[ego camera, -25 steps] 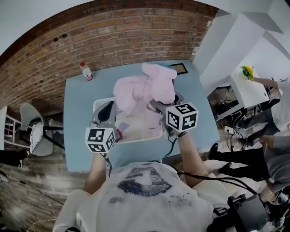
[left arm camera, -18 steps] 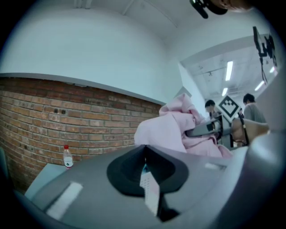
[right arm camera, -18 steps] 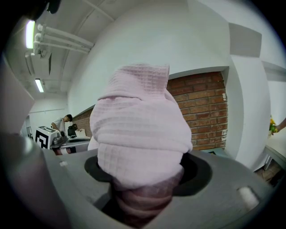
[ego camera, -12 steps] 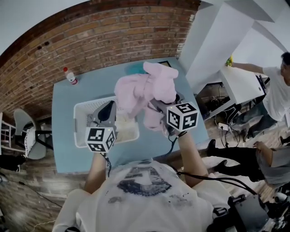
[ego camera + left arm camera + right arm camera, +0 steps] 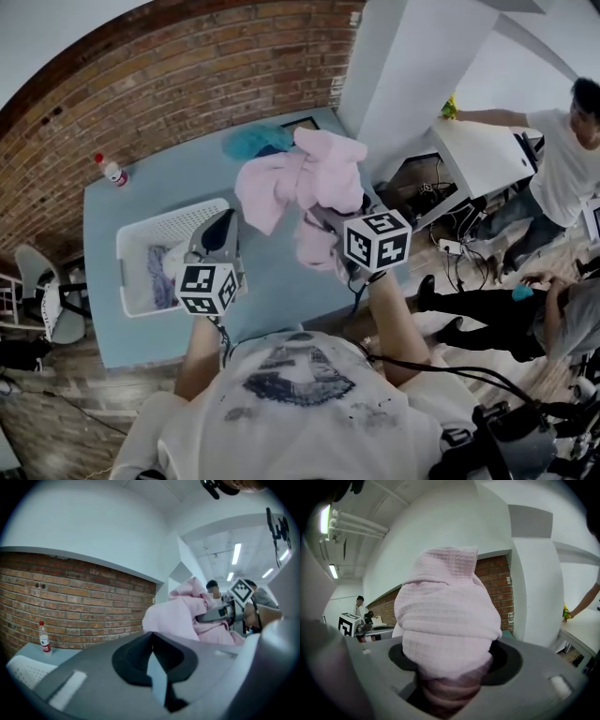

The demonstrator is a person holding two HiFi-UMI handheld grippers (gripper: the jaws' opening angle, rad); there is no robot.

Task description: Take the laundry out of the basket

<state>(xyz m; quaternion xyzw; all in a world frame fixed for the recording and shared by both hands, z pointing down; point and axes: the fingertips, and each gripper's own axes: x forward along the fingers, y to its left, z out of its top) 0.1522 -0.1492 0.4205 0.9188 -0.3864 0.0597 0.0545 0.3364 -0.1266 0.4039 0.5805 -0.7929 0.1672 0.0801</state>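
A pink waffle towel [image 5: 300, 183] hangs bunched in the air above the light-blue table [image 5: 272, 272], to the right of the white laundry basket [image 5: 141, 246]. My right gripper [image 5: 323, 217] is shut on it; in the right gripper view the towel [image 5: 445, 620] fills the space between the jaws of the right gripper [image 5: 450, 686]. My left gripper [image 5: 223, 230] hovers at the basket's right rim, jaws together and holding nothing. In the left gripper view that gripper [image 5: 152, 667] is shut and the pink towel [image 5: 173, 616] hangs beyond it. Purple and blue laundry [image 5: 159, 267] lies in the basket.
A teal cloth [image 5: 255, 141] lies at the table's far edge and a red-capped bottle [image 5: 112, 172] stands at the far left corner. A white pillar [image 5: 403, 84] rises to the right. A person [image 5: 562, 159] stands by a white desk [image 5: 478, 155]. A chair [image 5: 42, 291] stands left.
The pink towel has been carried to the right, from over the basket to over the bare table. The basket now lies well to the left of both grippers.
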